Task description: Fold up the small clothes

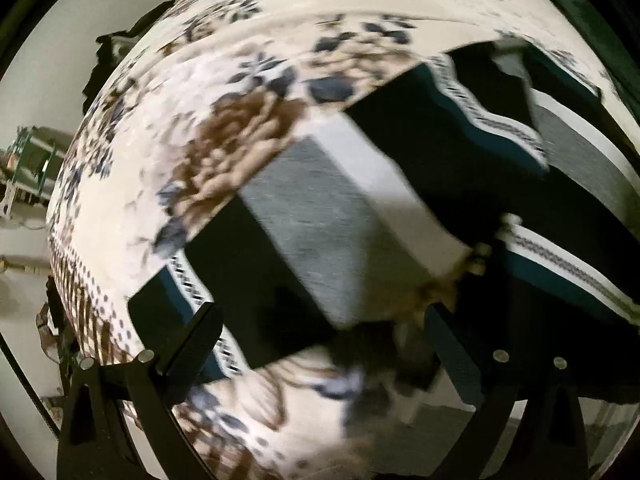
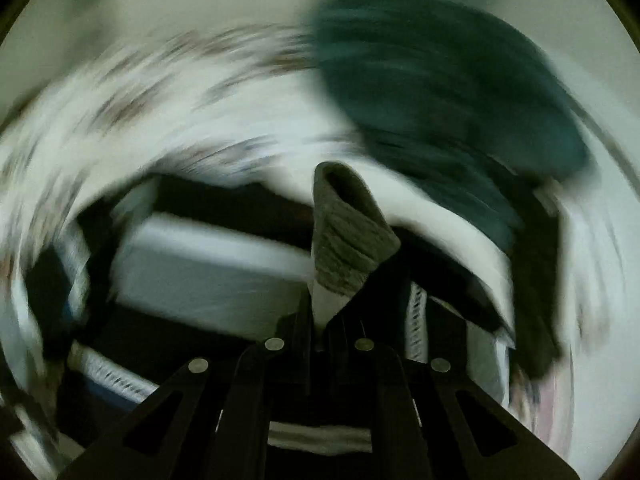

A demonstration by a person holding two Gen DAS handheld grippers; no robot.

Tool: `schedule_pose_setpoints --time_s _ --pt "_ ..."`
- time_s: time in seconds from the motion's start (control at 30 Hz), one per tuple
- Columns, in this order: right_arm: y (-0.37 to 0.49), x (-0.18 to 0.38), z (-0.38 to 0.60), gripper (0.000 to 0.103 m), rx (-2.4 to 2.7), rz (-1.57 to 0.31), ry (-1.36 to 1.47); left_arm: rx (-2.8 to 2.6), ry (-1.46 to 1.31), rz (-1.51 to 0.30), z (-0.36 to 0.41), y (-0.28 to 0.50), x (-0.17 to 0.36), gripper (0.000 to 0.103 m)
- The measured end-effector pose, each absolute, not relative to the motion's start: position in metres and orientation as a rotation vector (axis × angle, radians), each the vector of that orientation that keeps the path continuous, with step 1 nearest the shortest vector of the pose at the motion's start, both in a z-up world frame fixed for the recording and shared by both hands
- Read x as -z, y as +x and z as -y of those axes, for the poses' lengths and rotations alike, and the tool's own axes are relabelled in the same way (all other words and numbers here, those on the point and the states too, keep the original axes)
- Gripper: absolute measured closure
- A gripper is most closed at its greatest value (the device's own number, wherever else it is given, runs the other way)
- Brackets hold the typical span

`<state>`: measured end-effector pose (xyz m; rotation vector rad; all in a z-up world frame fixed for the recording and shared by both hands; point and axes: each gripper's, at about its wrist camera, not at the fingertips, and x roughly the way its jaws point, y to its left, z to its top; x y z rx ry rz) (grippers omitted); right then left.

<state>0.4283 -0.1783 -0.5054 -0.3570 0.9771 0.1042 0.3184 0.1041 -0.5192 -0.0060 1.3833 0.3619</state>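
A small garment (image 1: 320,208) with black, grey and white blocks and patterned white trim lies on a round table with a floral cloth (image 1: 200,128). My left gripper (image 1: 320,320) is open just above the garment's near edge, one finger at each side. In the blurred right wrist view, my right gripper (image 2: 320,312) is shut on a fold of the garment's grey and white fabric (image 2: 344,240), which stands up between the fingers. The rest of the garment (image 2: 200,280) hangs or lies below.
A dark teal cloth (image 2: 440,92) lies on the table beyond the right gripper. More black and grey clothing (image 1: 560,128) lies at the table's far right. The table edge curves at the left, with pale floor (image 1: 32,240) beyond it.
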Motion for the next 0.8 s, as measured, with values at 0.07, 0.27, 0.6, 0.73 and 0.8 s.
schedule_pose_setpoints --time_s 0.07,0.27,0.6,0.73,0.8 --pt "0.424 0.53 0.121 0.098 -0.21 -0.969 -0.498 -0.381 -0.015 -1.384 -0.121 0.317 0.522 0.0" --pt "0.41 0.565 0.061 0.097 -0.302 -1.073 -0.61 -0.417 -0.057 -1.388 -0.159 0.31 0.526 0.0" --pt "0.382 0.532 0.178 0.046 -0.252 -1.348 0.075 -0.456 -0.358 -1.376 -0.254 0.243 0.493 0.0" --pt "0.343 0.537 0.206 0.046 -0.168 -1.408 0.179 -0.506 -0.566 -1.386 -0.304 0.214 0.516 0.0" --pt "0.323 0.543 0.209 0.046 -0.132 -1.438 0.189 -0.502 -0.672 -1.414 -0.319 0.21 0.542 0.0"
